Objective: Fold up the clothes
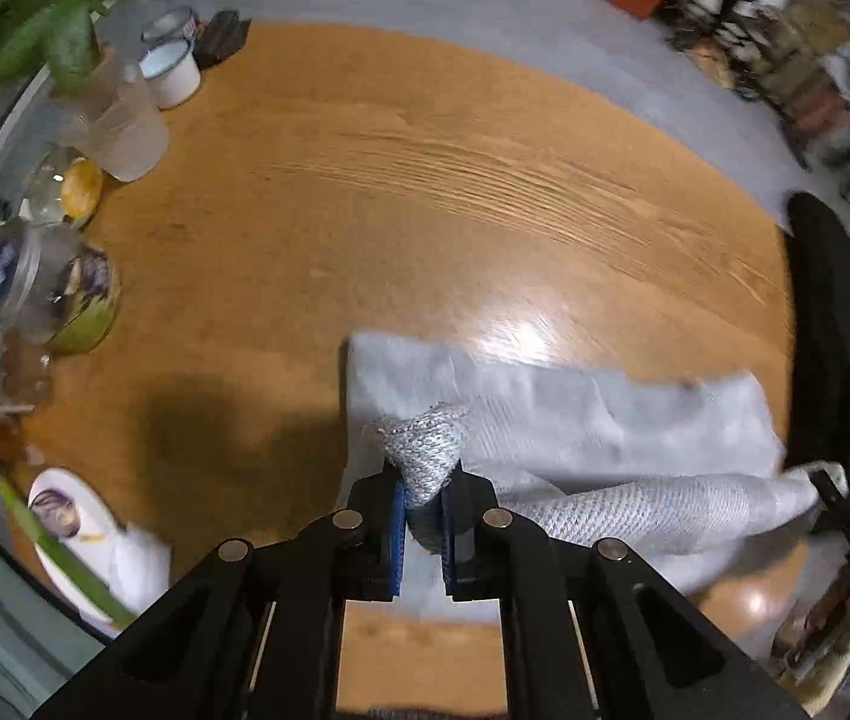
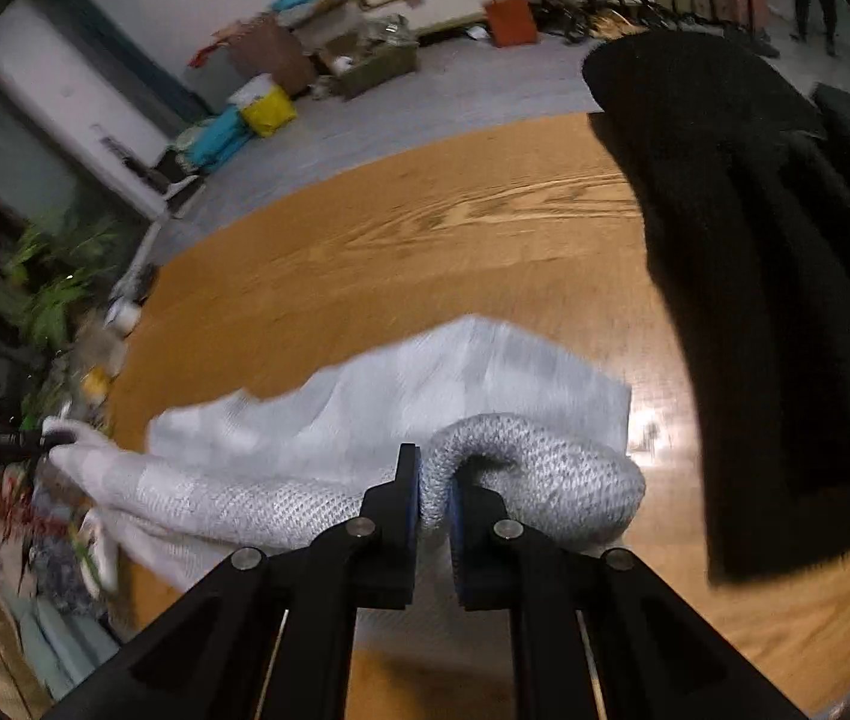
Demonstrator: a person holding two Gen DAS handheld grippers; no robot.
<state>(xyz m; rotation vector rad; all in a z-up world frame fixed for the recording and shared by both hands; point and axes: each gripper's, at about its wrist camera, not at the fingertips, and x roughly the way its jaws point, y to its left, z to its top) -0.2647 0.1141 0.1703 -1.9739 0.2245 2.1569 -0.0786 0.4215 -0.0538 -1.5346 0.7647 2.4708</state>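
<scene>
A white knitted garment point(image 1: 574, 414) lies partly folded on the wooden table point(image 1: 365, 192). My left gripper point(image 1: 423, 495) is shut on a bunched corner of it, lifted above the table. The held edge runs right to my right gripper point(image 1: 832, 486), seen at the right edge. In the right wrist view my right gripper point(image 2: 433, 498) is shut on a looped fold of the same garment point(image 2: 425, 396). The left gripper point(image 2: 47, 441) shows far left, holding the other end. The raised edge hangs between both grippers.
Glass jars point(image 1: 119, 126), white mugs point(image 1: 176, 72), a bowl point(image 1: 86, 312), a plate point(image 1: 71, 528) and plants point(image 1: 53, 30) crowd the table's left side. A black garment point(image 2: 772, 276) lies at the right. Boxes point(image 2: 365, 54) stand on the floor behind.
</scene>
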